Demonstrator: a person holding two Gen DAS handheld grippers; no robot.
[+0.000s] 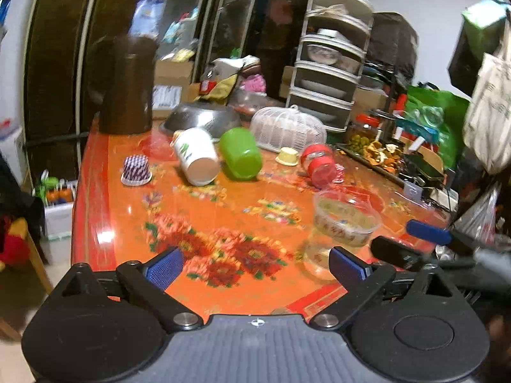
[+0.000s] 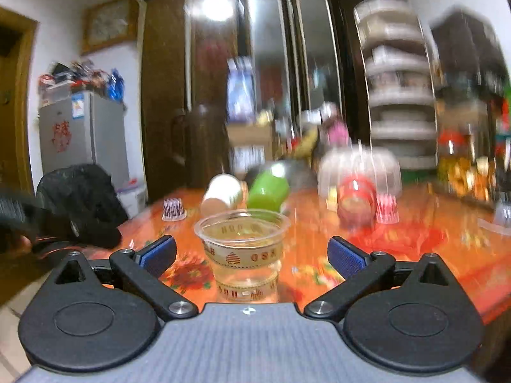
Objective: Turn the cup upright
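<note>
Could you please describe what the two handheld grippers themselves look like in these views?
Both the left gripper and right gripper match: black linkage arms with silver pivot bolts, rounded black side housings, a grey ribbed centre body with a small crosshair mark, and jaws faced with blue textured pads.

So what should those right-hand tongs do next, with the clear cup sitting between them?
Probably back the right tongs straight away. The clear cup already stands rim-up on the table, and the jaws are open on either side of it, not touching. Pulling back straight should avoid knocking it; the green cup beyond lies on its side.
</note>
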